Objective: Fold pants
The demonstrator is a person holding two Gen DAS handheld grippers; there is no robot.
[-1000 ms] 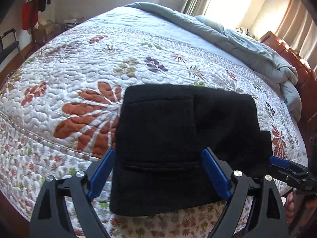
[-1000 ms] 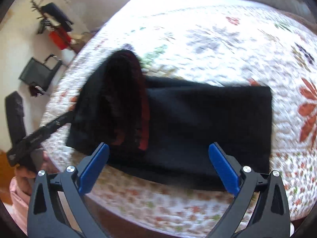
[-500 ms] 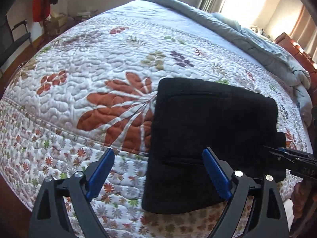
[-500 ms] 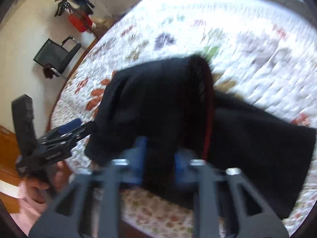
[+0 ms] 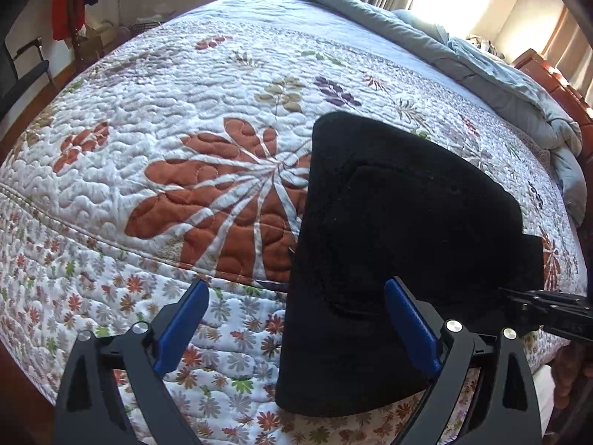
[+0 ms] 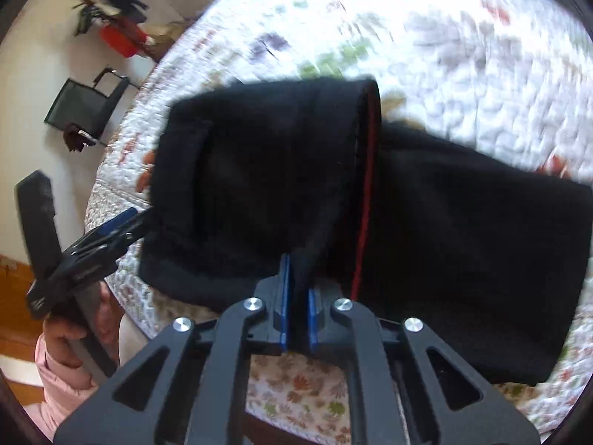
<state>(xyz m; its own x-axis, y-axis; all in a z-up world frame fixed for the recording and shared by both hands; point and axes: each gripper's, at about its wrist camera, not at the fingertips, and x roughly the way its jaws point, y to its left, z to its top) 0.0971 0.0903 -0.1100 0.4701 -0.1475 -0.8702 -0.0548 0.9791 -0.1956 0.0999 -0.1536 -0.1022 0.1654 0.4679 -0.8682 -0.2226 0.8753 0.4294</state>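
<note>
The right gripper (image 6: 296,296), wide open a second ago, has clamped its blue pads on a raised fold of the black pants (image 6: 267,185). The left gripper (image 5: 296,319) stays spread and empty, the pants' near-left corner now between its fingers. Beyond them, the pants lie on the floral quilt (image 5: 166,118).

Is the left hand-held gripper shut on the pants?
No, the left hand-held gripper stands wide open, no pad pressing the black pants.
</note>
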